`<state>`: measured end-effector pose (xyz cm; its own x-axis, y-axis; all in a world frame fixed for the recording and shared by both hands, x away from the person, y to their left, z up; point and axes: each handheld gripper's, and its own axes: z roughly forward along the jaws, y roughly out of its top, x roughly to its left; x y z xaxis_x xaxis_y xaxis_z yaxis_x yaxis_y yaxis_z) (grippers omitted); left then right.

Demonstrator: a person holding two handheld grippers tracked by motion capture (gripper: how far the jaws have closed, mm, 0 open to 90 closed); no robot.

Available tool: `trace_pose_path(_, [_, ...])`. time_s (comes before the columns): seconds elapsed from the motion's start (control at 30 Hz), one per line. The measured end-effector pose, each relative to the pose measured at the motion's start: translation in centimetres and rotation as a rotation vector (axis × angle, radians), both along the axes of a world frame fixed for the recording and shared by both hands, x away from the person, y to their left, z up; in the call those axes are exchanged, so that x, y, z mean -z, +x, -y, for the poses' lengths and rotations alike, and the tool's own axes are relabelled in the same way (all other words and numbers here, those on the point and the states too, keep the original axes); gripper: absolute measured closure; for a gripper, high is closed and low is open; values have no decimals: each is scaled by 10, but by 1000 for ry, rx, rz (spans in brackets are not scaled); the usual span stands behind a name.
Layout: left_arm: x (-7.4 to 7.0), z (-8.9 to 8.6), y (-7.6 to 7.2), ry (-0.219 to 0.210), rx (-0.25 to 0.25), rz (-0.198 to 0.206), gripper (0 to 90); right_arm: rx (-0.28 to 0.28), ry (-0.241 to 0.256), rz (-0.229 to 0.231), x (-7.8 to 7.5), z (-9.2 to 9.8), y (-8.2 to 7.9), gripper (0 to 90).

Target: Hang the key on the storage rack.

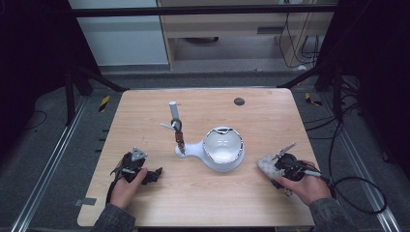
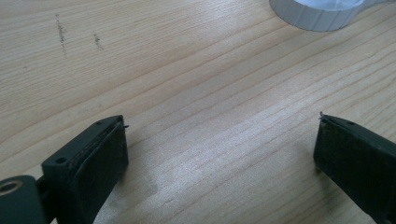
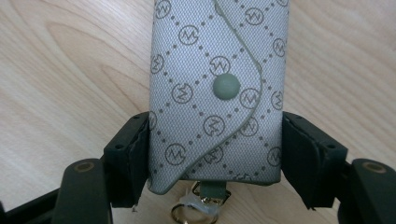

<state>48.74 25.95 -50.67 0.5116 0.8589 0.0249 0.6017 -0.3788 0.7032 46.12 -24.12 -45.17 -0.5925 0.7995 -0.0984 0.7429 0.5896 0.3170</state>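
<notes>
A grey key case [image 3: 217, 93] with a printed diamond pattern and a round snap button lies flat on the wooden table [image 3: 70, 70]. My right gripper [image 3: 215, 140] is shut on its lower end, one jaw pressed against each long side. A metal ring [image 3: 194, 212] hangs from the case's bottom edge. In the high view the key case [image 1: 265, 163] sits at the front right, held by the right gripper [image 1: 269, 166]. At the front left, my left gripper [image 1: 154, 174] rests low over bare wood. Its jaws stand wide apart, and the left gripper [image 2: 222, 135] is open with nothing between them.
A white bowl-shaped dish [image 1: 222, 147] with a side arm stands mid-table. A thin post [image 1: 173, 110] with a dark clip [image 1: 178, 130] rises from that arm. The dish's ribbed wall [image 2: 317, 16] is ahead of the left gripper. A small dark disc [image 1: 239, 101] lies at the back.
</notes>
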Motion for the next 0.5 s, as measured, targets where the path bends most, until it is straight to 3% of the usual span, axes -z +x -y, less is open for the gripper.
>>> trace_pose_path(0.5, [0, 0, 0, -1, 1, 4, 22, -79, -28, 63, -46, -8, 3, 306])
